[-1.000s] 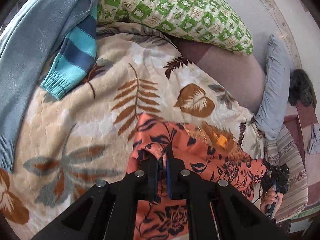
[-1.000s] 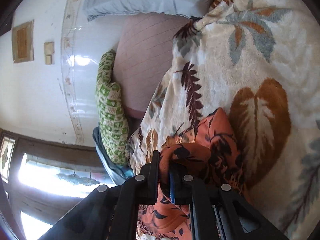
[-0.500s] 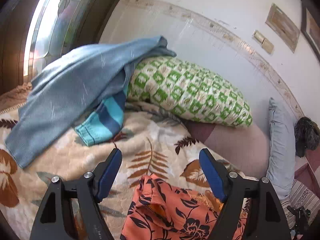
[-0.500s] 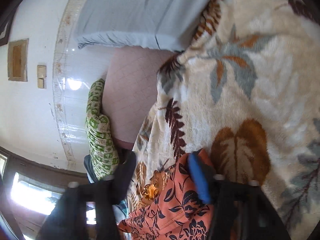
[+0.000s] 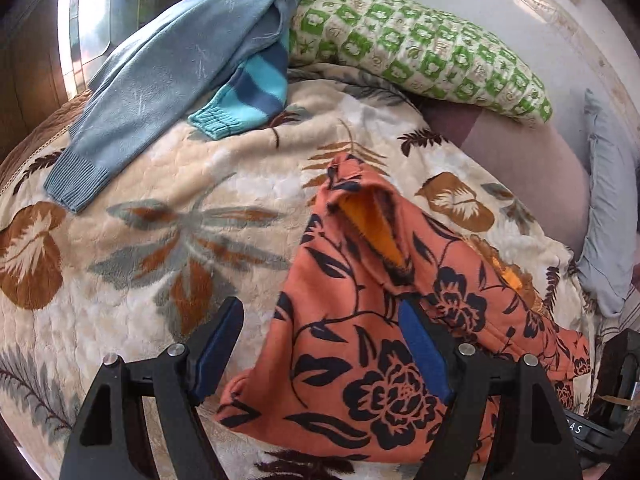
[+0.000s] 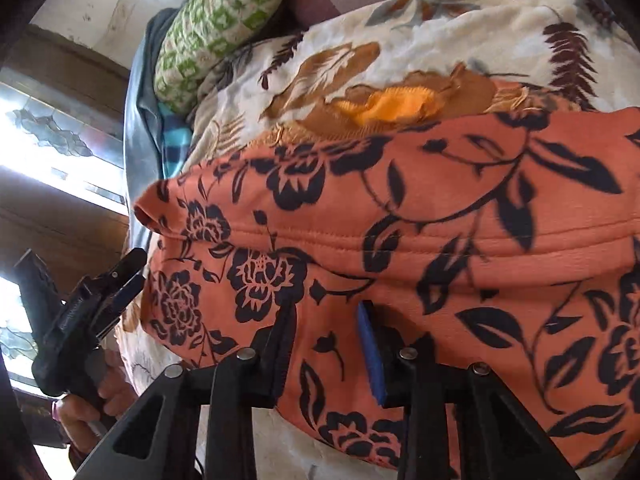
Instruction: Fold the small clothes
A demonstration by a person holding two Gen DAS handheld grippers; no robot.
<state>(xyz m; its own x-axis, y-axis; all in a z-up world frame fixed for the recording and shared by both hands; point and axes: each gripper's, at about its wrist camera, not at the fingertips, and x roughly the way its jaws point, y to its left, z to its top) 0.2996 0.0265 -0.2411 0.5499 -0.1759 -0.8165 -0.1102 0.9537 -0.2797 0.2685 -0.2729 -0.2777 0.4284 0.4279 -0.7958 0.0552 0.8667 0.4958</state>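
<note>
- While the orange floral-print fleece garment (image 5: 360, 344) lies partly folded on the leaf-patterned cream blanket (image 5: 132, 248), the left gripper (image 5: 320, 344) is held released above it.
- The right gripper (image 6: 326, 332) has just been closing; no cloth is seen pinched.
- If only one layer is caught, the fold may be dragged apart.

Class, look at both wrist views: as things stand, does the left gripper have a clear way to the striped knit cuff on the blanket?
Probably yes. The left gripper is open and holds nothing; only bare blanket separates it from the striped cuff.

Orange floral garment (image 6: 420, 216), right edge cropped.
</note>
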